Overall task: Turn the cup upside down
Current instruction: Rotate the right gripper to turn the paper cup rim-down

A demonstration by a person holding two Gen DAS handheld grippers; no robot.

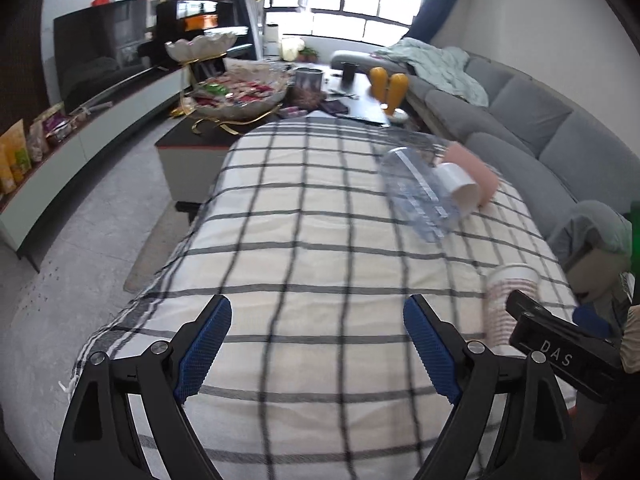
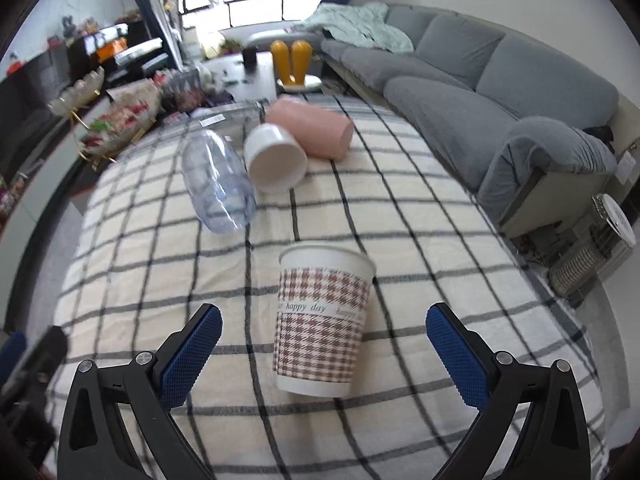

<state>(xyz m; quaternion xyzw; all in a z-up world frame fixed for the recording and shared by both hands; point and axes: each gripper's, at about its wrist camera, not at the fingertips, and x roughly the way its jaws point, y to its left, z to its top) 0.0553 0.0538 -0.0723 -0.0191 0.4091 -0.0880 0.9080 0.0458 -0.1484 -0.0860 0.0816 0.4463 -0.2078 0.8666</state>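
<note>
We hold our right gripper (image 2: pixel 324 354) low over the near end of the checked tablecloth (image 2: pixel 420 208), fingers spread wide with nothing between the blue pads (image 2: pixel 192 354). Just ahead of it the paper cup (image 2: pixel 322 320) stands upright, mouth up, houndstooth-printed, toward the cloth's right edge. Our left gripper (image 1: pixel 318 346) is likewise spread apart and gripping nothing, over the near middle of the cloth. Farther on, a clear plastic cup (image 2: pixel 218 184), a white cup (image 2: pixel 276 160) and a pink cup (image 2: pixel 312 130) lie on their sides close together near the far right part. Beyond the far edge stands a grey sofa (image 2: pixel 480 80).
</note>
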